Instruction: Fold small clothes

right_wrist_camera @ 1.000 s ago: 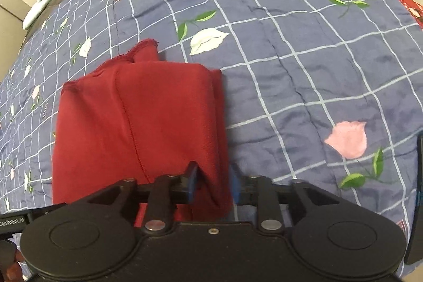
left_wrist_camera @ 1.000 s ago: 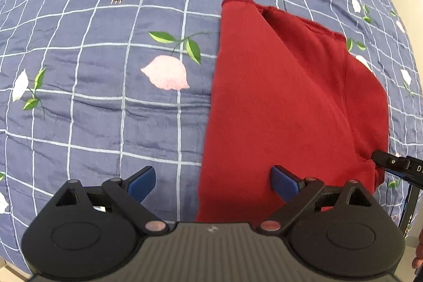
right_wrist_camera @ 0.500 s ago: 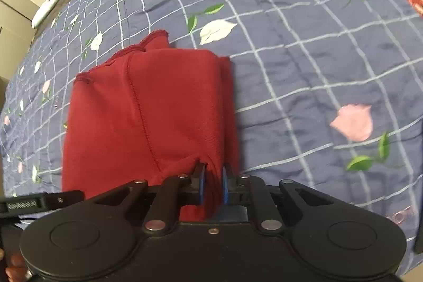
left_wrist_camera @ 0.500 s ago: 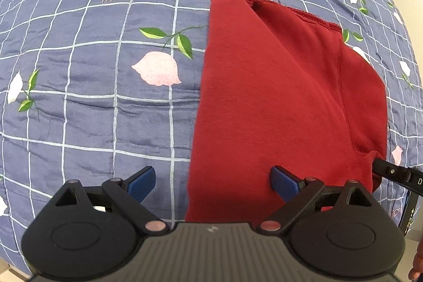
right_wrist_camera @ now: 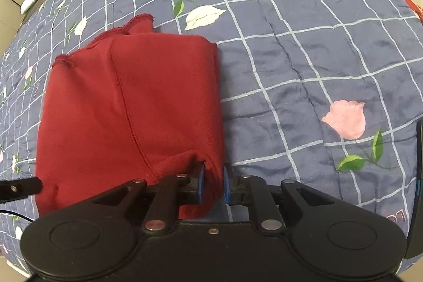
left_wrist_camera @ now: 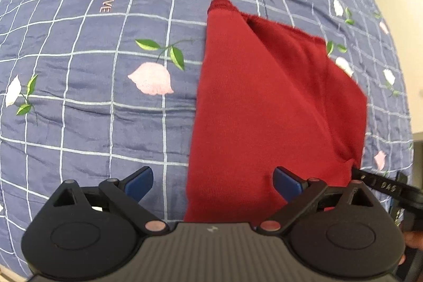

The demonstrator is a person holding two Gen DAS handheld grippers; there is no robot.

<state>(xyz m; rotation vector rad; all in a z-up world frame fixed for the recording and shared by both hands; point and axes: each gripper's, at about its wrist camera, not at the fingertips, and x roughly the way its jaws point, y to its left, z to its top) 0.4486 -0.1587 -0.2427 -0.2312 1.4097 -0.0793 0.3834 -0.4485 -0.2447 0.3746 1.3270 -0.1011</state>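
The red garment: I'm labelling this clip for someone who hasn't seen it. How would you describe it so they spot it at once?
A blue quilted bedspread with a white grid and printed roses fills the view. On it lies the red garment, folded into a rough rectangle, its near corner pinched by the right gripper. It is the only plain, dark-red thing on the patterned cover.

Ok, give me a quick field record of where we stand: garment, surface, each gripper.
garment: red garment, partly folded, lying flat
surface: blue checked bedspread with flower print
right gripper: shut on the garment's near right edge
left gripper: open, fingers straddling the garment's near left edge, nothing gripped
fold status: not finished
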